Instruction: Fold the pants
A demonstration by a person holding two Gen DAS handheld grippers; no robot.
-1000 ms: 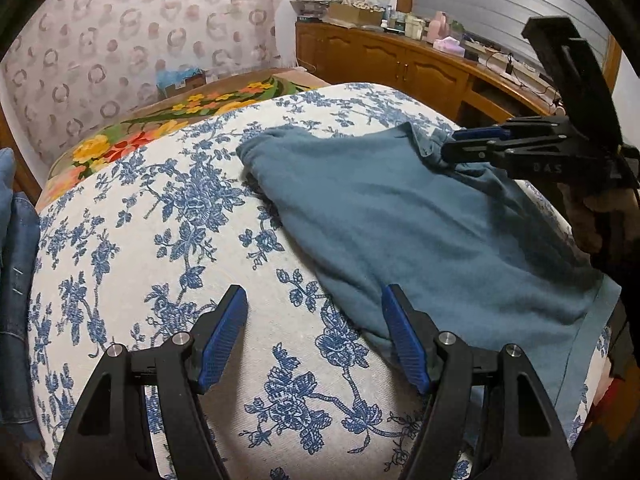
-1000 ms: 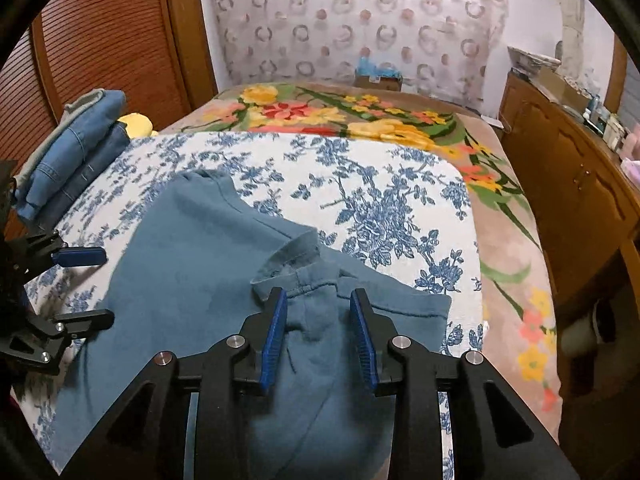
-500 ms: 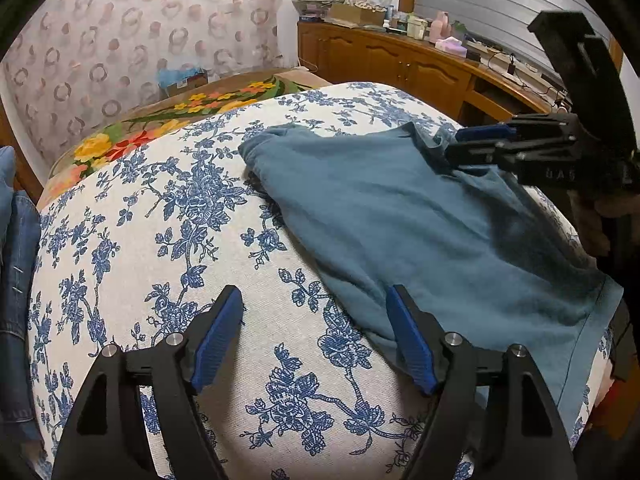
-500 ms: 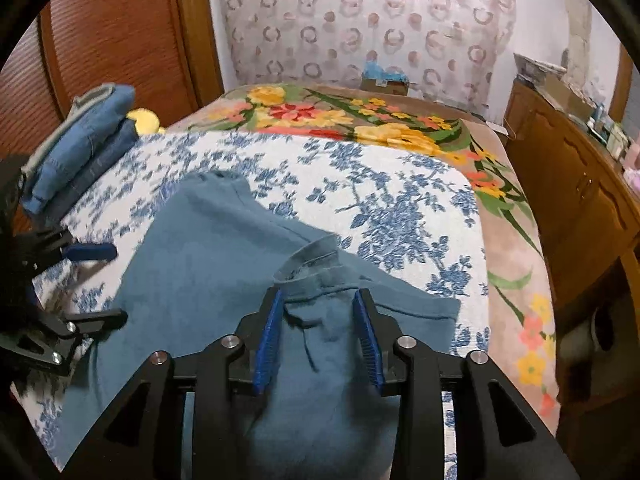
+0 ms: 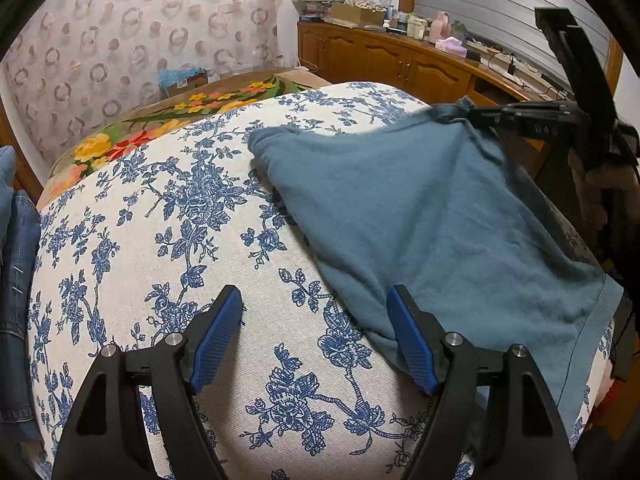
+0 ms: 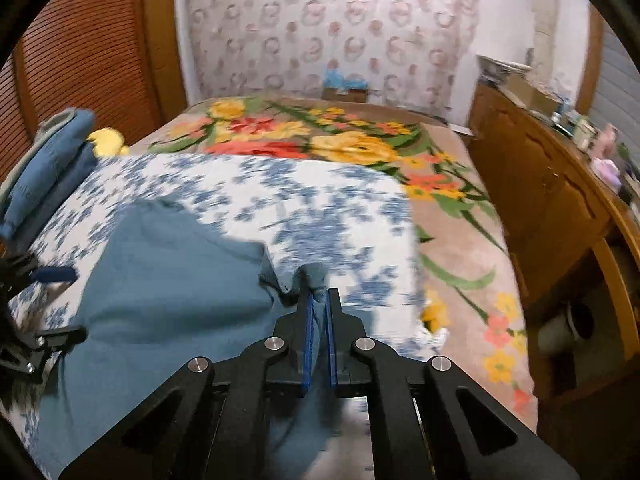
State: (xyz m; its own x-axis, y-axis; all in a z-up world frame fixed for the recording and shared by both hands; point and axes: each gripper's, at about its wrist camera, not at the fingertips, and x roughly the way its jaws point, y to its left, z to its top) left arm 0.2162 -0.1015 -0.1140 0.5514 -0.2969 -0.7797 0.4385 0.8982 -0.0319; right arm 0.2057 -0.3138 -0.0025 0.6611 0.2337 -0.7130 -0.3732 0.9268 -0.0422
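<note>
Teal-blue pants [image 5: 420, 216] lie on a bed with a blue-and-white floral cover [image 5: 160, 220]. My left gripper [image 5: 314, 336] is open and empty, low over the cover, with its right finger at the near edge of the pants. My right gripper [image 6: 318, 304] is shut on a bunched corner of the pants [image 6: 314, 276] and holds it raised off the bed. It also shows in the left wrist view [image 5: 480, 114] at the far right, with the cloth pulled up in a ridge. The right wrist view is motion-blurred.
Folded denim clothes [image 6: 44, 164] are stacked at the bed's left side, also seen in the left wrist view [image 5: 16, 280]. A floral blanket [image 6: 320, 144] covers the far bed. A wooden cabinet [image 6: 552, 208] with clutter runs along the right.
My right gripper has closed on the pants corner and lifted it up and back. The cloth now rises in a ridge. My left gripper stays open in place.
</note>
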